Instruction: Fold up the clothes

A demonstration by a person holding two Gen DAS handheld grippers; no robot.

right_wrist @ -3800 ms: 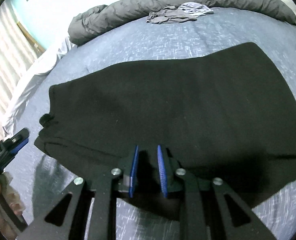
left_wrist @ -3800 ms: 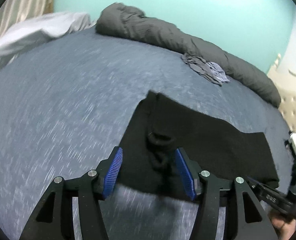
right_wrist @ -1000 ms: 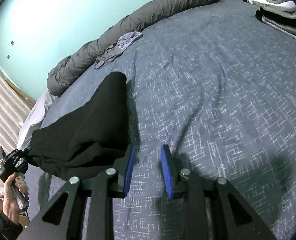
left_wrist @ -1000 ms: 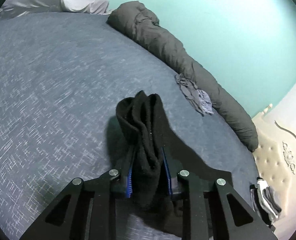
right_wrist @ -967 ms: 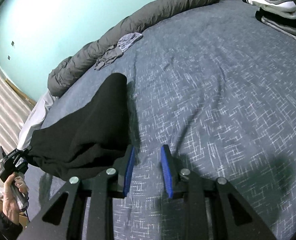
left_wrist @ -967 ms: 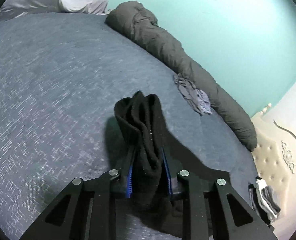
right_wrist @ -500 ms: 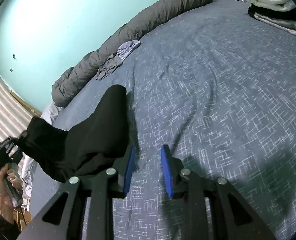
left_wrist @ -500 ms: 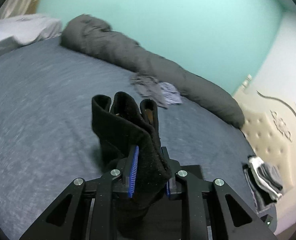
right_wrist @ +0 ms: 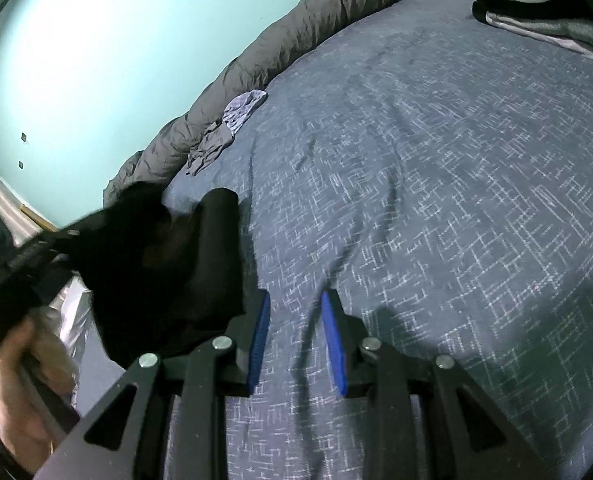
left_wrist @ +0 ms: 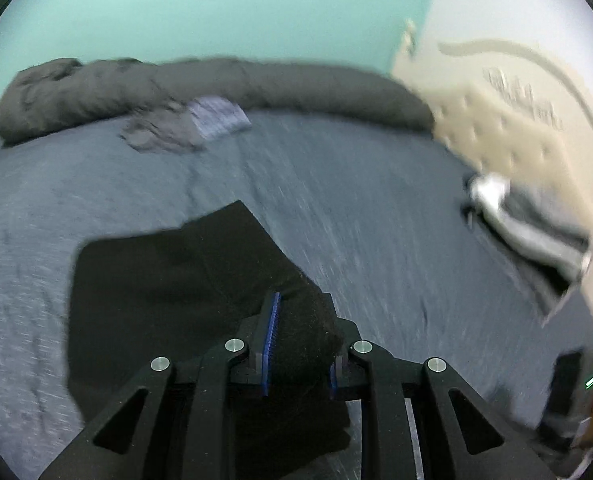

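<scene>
In the left wrist view, the left gripper [left_wrist: 298,344] was pressed together on a thick bunch of the black garment [left_wrist: 168,280], which bulged up between its blue pads [left_wrist: 267,344]; the rest of the cloth trailed down to the left and spread over the blue-grey bedsheet [left_wrist: 376,220], apparently because one end was being carried over the remainder to make a fold; the picture was smeared, so whether the lower part lay flat or hung just clear of the bed could not be told; a rolled grey duvet [left_wrist: 216,84] lay along the far edge against the teal wall, a small crumpled grey garment [left_wrist: 184,128] sat just in front of it, and a stack of folded clothes [left_wrist: 528,232] rested near the padded headboard [left_wrist: 516,132], probably where finished pieces were put

In the right wrist view, the right gripper [right_wrist: 294,344] stood spread, its blue pads [right_wrist: 258,344] apart with nothing between them, low over the bare bedsheet [right_wrist: 436,200]; the black garment [right_wrist: 184,272] lay just beside its left finger, seemingly touching the outer side but not caught; further left the cloth rose toward the left gripper's blurred frame [right_wrist: 28,260] and the person's hand [right_wrist: 28,352] under it; the free tool seemed placed near the hem, ready to steady or take it
</scene>
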